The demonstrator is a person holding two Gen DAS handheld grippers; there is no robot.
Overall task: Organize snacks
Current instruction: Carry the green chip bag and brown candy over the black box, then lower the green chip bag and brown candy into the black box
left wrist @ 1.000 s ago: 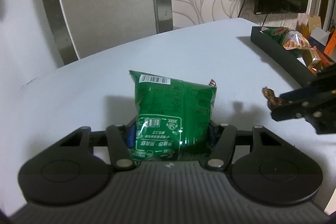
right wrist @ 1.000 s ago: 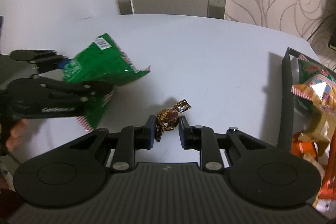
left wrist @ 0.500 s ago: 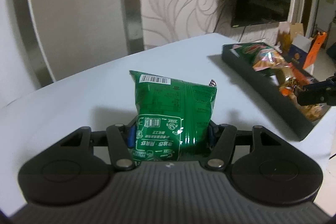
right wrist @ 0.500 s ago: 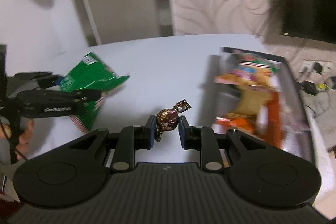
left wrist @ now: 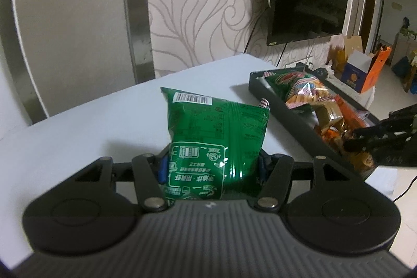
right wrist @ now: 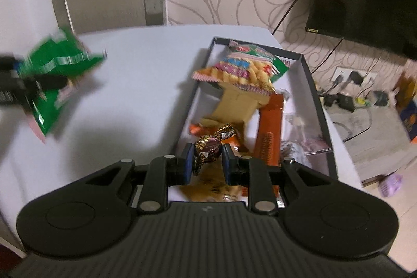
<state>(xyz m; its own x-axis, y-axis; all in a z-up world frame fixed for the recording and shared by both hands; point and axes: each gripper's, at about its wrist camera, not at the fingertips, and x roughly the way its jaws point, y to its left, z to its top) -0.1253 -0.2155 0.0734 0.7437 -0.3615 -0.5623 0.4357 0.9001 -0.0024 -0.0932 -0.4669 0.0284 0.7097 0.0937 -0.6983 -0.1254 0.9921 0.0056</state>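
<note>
Over the snack tray (right wrist: 314, 85), right tongs (right wrist: 207, 160) pinch a candy (right wrist: 208, 145).

The right gripper (right wrist: 207, 162) holds a brown wrapped candy (right wrist: 208, 146) above the black tray (right wrist: 316, 95) of snacks; at left, a blurred green bag (right wrist: 56, 74), probably held.

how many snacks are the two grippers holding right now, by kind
green snack bags: 1, the green bag clamped in the left gripper above the table
foil-wrapped candies: 1, the candy pinched in the right gripper over the black tray
total: 2
</note>
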